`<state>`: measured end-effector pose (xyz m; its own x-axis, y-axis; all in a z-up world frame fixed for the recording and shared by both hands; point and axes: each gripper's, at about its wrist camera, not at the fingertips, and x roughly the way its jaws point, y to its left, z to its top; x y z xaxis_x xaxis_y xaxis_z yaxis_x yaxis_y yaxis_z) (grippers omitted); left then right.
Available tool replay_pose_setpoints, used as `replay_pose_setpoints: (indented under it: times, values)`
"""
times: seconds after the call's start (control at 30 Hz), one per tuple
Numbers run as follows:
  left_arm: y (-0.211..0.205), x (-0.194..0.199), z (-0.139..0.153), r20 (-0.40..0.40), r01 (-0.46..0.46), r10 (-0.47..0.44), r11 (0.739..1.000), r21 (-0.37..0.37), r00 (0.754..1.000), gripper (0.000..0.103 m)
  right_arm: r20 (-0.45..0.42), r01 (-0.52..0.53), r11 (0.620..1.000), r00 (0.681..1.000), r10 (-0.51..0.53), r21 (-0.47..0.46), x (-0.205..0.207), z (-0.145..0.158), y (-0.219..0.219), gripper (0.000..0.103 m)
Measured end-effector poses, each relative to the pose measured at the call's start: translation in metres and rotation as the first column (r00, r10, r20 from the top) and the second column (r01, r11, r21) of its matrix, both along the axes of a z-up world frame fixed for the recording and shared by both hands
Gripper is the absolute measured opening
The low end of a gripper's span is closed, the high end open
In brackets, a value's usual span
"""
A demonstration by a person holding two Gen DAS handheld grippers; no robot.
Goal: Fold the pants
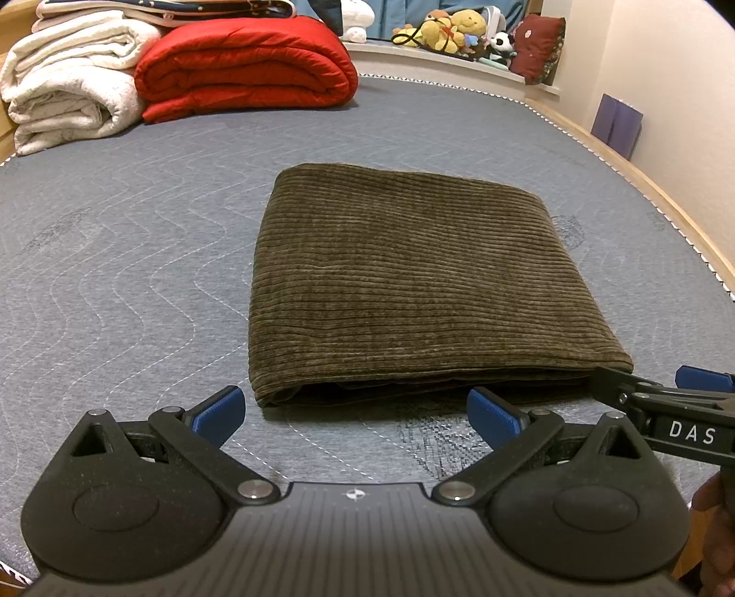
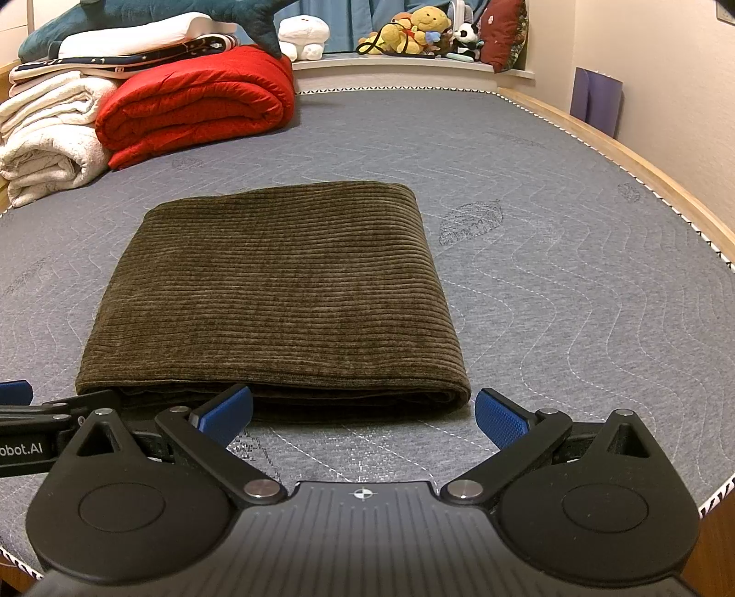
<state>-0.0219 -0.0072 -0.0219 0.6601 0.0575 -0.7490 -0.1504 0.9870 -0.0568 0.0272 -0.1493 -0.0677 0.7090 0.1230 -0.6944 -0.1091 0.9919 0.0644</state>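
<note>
The pants (image 1: 404, 284) are dark olive corduroy, folded into a flat rectangle on the grey quilted mattress (image 1: 138, 275); they also show in the right wrist view (image 2: 275, 294). My left gripper (image 1: 356, 411) is open and empty, just in front of the pants' near open edge. My right gripper (image 2: 363, 413) is open and empty, in front of the near right corner of the pants. The right gripper also shows at the right edge of the left wrist view (image 1: 666, 395). The left gripper shows at the left edge of the right wrist view (image 2: 36, 404).
A folded red quilt (image 1: 243, 69) and white blankets (image 1: 69, 82) lie at the far left of the mattress. Plush toys (image 1: 450, 30) sit on a ledge behind. The wooden bed frame (image 1: 680, 220) runs along the right, by the wall.
</note>
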Motion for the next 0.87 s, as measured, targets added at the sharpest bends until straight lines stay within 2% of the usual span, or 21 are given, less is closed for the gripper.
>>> replay_pose_setpoints:
  times: [0.87]
  values:
    - [0.0015,0.0003,-0.0024,0.01,0.036,-0.035,0.999,-0.01,0.999,0.103,-0.001,0.011,1.0,1.0,-0.011,0.004,-0.0015,0.0004,0.0018,0.102]
